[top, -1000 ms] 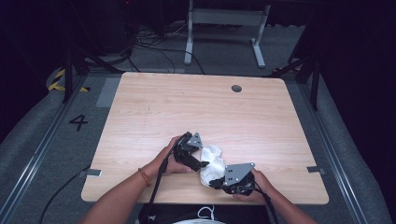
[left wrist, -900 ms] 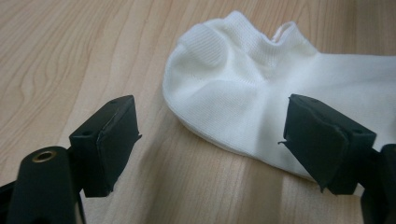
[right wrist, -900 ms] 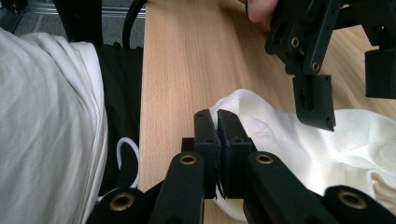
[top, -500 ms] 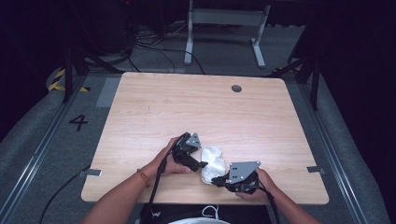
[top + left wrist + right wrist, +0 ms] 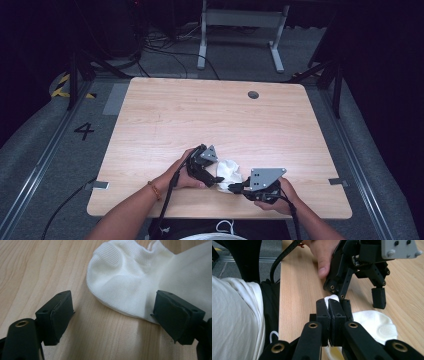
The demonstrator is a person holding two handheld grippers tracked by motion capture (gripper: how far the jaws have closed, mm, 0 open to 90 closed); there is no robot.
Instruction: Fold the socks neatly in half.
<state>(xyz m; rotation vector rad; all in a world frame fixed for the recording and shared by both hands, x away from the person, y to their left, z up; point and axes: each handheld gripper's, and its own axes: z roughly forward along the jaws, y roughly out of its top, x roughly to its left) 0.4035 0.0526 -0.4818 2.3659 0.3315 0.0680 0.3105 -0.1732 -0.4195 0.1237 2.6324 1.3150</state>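
White sock (image 5: pixel 229 173) near tabletop's front edge; right gripper (image 5: pixel 329 305) pinches its edge, left gripper (image 5: pixel 113 315) spread over the toe — probably close squarely on fabric, not wood, before lifting.

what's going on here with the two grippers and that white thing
A person at a wooden table is working a white sock with a gripper in each hand, near the table's front edge. The right gripper is clamped shut on a fold of the sock. The left gripper is open, one jaw over the sock and the other over bare wood.
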